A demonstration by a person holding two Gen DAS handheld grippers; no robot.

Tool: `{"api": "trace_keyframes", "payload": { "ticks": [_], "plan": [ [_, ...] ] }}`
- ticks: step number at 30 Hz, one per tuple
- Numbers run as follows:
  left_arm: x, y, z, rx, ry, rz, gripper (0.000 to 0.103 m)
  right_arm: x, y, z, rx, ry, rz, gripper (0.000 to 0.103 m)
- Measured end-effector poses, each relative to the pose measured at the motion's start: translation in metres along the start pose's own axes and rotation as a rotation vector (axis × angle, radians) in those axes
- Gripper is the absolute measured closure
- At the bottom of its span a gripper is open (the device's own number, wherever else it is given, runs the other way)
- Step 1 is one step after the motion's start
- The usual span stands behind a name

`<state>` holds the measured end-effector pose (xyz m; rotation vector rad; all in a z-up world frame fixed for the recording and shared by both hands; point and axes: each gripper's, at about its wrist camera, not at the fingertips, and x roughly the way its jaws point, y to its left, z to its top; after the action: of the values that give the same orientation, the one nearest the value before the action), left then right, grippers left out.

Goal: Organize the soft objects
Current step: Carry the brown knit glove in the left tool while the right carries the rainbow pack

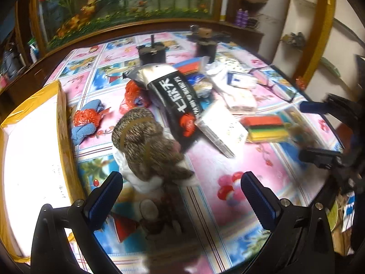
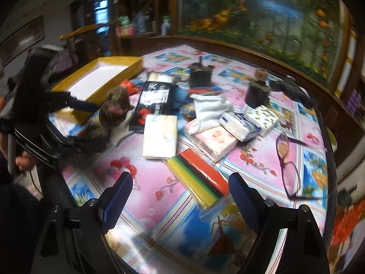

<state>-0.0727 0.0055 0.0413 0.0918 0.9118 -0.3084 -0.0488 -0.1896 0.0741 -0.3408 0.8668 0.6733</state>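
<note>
A brown furry plush toy [image 1: 146, 146] with a white underside lies on the patterned tablecloth, just ahead of my left gripper [image 1: 181, 180], whose blue-padded fingers stand wide apart without touching it. In the right wrist view the same plush toy [image 2: 116, 109] sits just past the tips of the left gripper [image 2: 99, 126]. My right gripper [image 2: 180, 180] is open above a flat pack of rainbow-coloured sheets [image 2: 198, 175], touching nothing. An open yellow box [image 1: 34, 148] with a white inside stands left of the plush. Blue socks with orange mesh [image 1: 86, 123] lie beside the box.
A long black packet [image 1: 175, 98], several tissue packs [image 2: 159, 137], a white cloth [image 2: 209, 109], purple glasses [image 2: 287, 159] and two black cups [image 2: 200, 75] crowd the table's middle and back. The table edge [image 2: 328, 150] curves along the right. A wooden cabinet stands behind.
</note>
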Motion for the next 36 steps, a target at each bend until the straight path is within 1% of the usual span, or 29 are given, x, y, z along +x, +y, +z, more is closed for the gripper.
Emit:
{"api": "trace_keyframes", "payload": {
  "ticks": [1, 3, 5, 9, 11, 12, 13, 16, 17, 19, 21, 24, 26, 28, 29, 30, 31, 32, 34, 36],
  "plan": [
    [-0.004, -0.002, -0.002, 0.013, -0.010, -0.015, 0.000, 0.008, -0.004, 0.002, -0.028, 0.033, 0.015, 0.018],
    [-0.009, -0.004, -0.007, 0.027, -0.017, -0.014, 0.000, 0.020, -0.012, 0.007, -0.064, 0.081, 0.034, 0.019],
    [-0.012, -0.002, -0.011, 0.028, -0.017, -0.022, 0.000, 0.033, -0.019, 0.011, -0.091, 0.124, 0.080, 0.021],
    [-0.016, 0.002, -0.020, 0.016, -0.021, -0.024, 0.000, 0.059, -0.026, 0.013, -0.121, 0.196, 0.058, 0.039],
    [-0.016, 0.008, -0.021, -0.001, -0.016, -0.023, 0.000, 0.067, -0.027, 0.011, -0.109, 0.214, 0.057, 0.041],
    [-0.016, 0.011, -0.020, -0.011, -0.016, -0.021, 0.000, 0.067, -0.029, 0.011, -0.096, 0.207, 0.057, 0.041],
    [-0.017, 0.014, -0.020, -0.018, -0.016, -0.018, 0.000, 0.066, -0.029, 0.009, -0.075, 0.202, 0.050, 0.046],
    [-0.017, 0.021, -0.018, -0.041, -0.015, -0.019, 0.000, 0.061, -0.026, 0.005, 0.011, 0.205, 0.005, 0.052],
    [-0.017, 0.023, -0.017, -0.046, -0.016, -0.021, 0.000, 0.056, -0.023, 0.003, 0.042, 0.196, -0.005, 0.053],
    [-0.018, 0.027, -0.015, -0.063, -0.021, -0.023, 0.000, 0.043, -0.017, -0.001, 0.128, 0.155, -0.053, 0.057],
    [-0.017, 0.029, -0.015, -0.074, -0.022, -0.029, 0.000, 0.026, -0.014, -0.005, 0.235, 0.073, -0.024, 0.057],
    [-0.013, 0.029, -0.010, -0.087, -0.023, -0.015, 0.000, 0.008, -0.007, -0.008, 0.312, -0.027, -0.058, 0.057],
    [-0.012, 0.030, -0.003, -0.095, -0.031, -0.003, 0.000, 0.003, -0.005, -0.009, 0.346, -0.073, -0.042, 0.057],
    [-0.013, 0.032, 0.006, -0.104, -0.043, 0.008, 0.003, -0.001, -0.005, -0.010, 0.381, -0.098, -0.031, 0.057],
    [-0.012, 0.034, 0.011, -0.117, -0.047, 0.022, 0.008, 0.000, -0.005, -0.010, 0.392, -0.101, -0.017, 0.057],
    [-0.011, 0.037, 0.014, -0.127, -0.048, 0.024, 0.018, 0.003, -0.006, -0.010, 0.403, -0.102, -0.008, 0.057],
    [-0.008, 0.040, 0.018, -0.142, -0.038, 0.022, 0.024, 0.003, -0.006, -0.010, 0.408, -0.101, -0.011, 0.057],
    [-0.003, 0.043, 0.020, -0.156, -0.022, 0.019, 0.033, 0.004, -0.005, -0.009, 0.410, -0.099, -0.014, 0.057],
    [0.006, 0.045, 0.020, -0.176, 0.005, 0.003, 0.035, 0.004, -0.004, -0.011, 0.412, -0.099, -0.002, 0.057],
    [0.014, 0.045, 0.020, -0.180, 0.017, 0.018, 0.035, 0.005, -0.002, -0.011, 0.412, -0.097, -0.009, 0.057]
  ]
}}
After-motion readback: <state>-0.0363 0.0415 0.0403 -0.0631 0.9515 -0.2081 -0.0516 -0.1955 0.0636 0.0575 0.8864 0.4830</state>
